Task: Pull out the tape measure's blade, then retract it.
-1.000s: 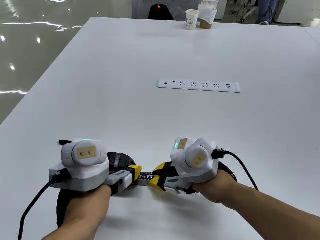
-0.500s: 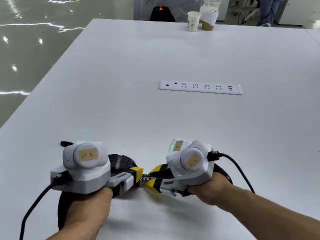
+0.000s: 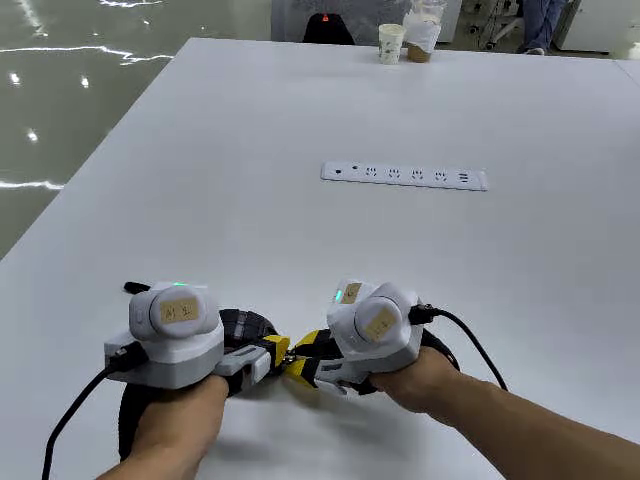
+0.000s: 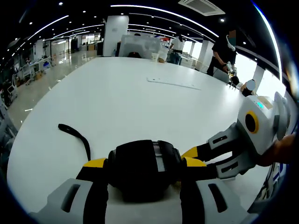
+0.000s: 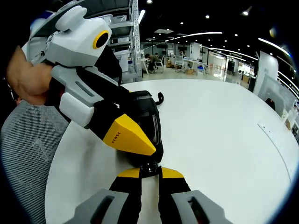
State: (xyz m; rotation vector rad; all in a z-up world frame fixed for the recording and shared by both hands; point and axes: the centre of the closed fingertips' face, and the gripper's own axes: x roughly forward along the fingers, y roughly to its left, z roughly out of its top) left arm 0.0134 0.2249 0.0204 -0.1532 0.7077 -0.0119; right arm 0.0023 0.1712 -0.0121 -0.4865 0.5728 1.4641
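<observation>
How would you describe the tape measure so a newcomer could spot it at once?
On the big white table, look at the near edge, well this side of the white power strip. The tape measure is the rounded black case with a black wrist strap, clamped between the yellow-tipped jaws of the left gripper.

Tape measure [image 3: 243, 324] mostly hidden by L gripper [image 3: 272, 352]

The left tool [image 3: 268, 352] and the right tool [image 3: 300, 366] each have a rounded white housing over grey panels, with black jaw arms ending in yellow wedge-shaped fingertips [image 5: 128, 135]. Each housing carries a tan label [image 3: 176, 310] with handwritten marks and a small green light [image 3: 339, 295]. A black cable [image 3: 470, 342] trails from the rear.
</observation>
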